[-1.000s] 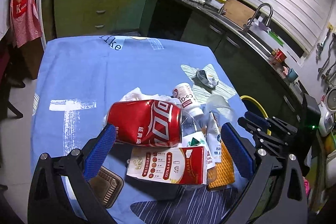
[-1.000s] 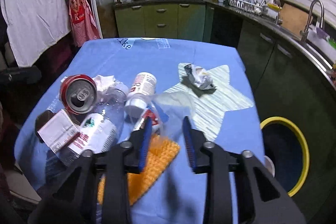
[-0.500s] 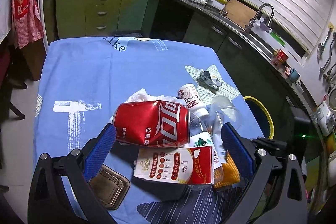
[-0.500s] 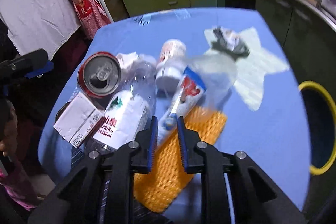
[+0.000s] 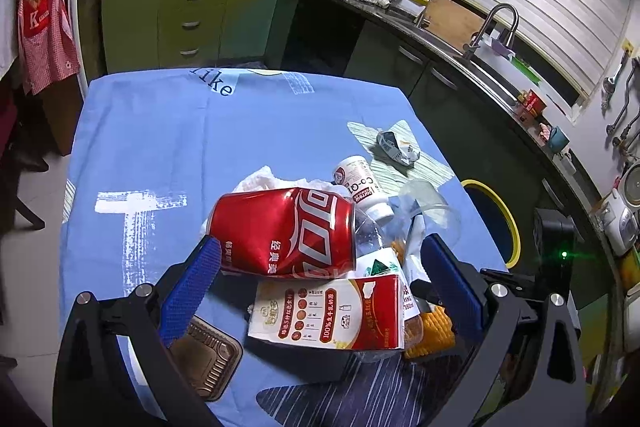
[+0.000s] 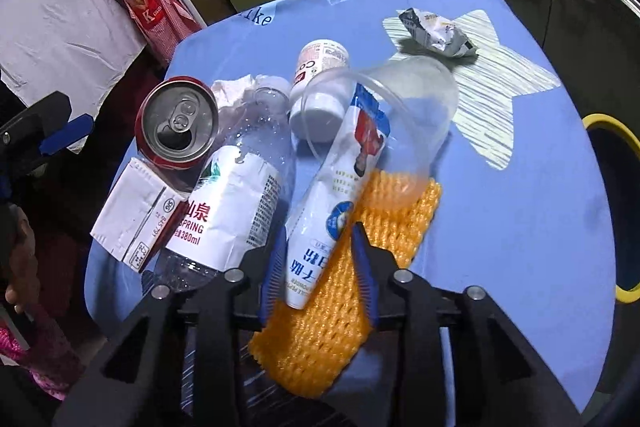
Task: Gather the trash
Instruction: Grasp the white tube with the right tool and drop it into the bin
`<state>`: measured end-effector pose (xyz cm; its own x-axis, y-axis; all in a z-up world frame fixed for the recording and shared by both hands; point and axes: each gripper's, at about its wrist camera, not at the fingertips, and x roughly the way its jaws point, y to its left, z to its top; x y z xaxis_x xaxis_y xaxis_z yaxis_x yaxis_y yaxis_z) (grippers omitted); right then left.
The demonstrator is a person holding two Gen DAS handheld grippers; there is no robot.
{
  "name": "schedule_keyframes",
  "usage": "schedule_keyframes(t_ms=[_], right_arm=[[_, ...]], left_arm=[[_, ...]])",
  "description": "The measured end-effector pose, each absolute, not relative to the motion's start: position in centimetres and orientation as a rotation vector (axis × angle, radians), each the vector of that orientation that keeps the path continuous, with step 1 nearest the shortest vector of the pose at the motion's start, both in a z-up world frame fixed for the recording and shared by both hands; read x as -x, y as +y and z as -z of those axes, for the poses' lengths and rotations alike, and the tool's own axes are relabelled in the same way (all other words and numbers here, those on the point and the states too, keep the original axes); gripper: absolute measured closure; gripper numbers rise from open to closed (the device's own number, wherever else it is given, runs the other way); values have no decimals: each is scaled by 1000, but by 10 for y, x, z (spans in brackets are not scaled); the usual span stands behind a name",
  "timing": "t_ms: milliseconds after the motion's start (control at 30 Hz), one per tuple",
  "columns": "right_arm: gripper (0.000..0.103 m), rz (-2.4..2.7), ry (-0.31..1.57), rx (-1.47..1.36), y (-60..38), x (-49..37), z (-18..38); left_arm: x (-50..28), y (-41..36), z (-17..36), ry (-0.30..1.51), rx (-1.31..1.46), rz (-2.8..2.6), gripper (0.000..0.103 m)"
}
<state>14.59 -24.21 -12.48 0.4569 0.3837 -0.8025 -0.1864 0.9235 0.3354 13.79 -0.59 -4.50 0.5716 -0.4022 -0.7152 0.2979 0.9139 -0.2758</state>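
A pile of trash lies on the blue tablecloth (image 5: 160, 139): a red cola can (image 5: 284, 231) (image 6: 178, 121), a milk carton (image 5: 328, 313) (image 6: 134, 213), a clear water bottle (image 6: 236, 195), a white pill bottle (image 5: 360, 185) (image 6: 320, 67), a clear plastic cup (image 6: 400, 107), an orange foam net (image 6: 360, 259) and a white-and-blue sachet (image 6: 336, 195). My right gripper (image 6: 318, 269) has its blue pads on either side of the sachet's lower end, over the net. My left gripper (image 5: 320, 279) is open, hovering around the can and carton.
A crumpled wrapper (image 5: 396, 149) (image 6: 436, 31) lies on the striped star patch. A yellow-rimmed bin (image 5: 494, 223) (image 6: 616, 203) stands off the table's right edge. A brown tray (image 5: 204, 359) sits near the front. Crumpled tissue (image 5: 264, 179) lies behind the can. Kitchen counters line the back and right.
My right gripper has come down and forward onto the pile, and its jaws have narrowed around the sachet. My left gripper has drifted slightly and stays open.
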Motion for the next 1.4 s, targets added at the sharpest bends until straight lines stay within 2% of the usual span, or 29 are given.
schedule_keyframes(t_ms=[67, 100, 133, 233, 767, 933, 1100, 1233, 1400], right_arm=[[72, -365, 1043, -214, -241, -147, 125], [83, -368, 1038, -211, -240, -146, 125], [88, -368, 1035, -209, -240, -146, 124], [93, -377, 1010, -210, -241, -140, 117], [95, -422, 1010, -224, -269, -97, 95], [95, -398, 942, -233, -285, -84, 72], [95, -191, 833, -276, -357, -83, 48], [95, 19, 862, -293, -424, -100, 66], [95, 197, 983, -343, -497, -136, 118]], left_arm=[[-138, -6, 46, 869, 132, 412, 5], [-138, -6, 46, 870, 130, 412, 5], [-138, -7, 47, 872, 129, 412, 5], [-138, -8, 47, 875, 125, 414, 5], [-138, -19, 47, 876, 105, 432, 5], [-137, -20, 43, 866, 99, 431, 5], [-134, -23, 42, 865, 88, 436, 5], [-134, -26, 42, 866, 83, 440, 5], [-135, -32, 40, 870, 66, 439, 5]])
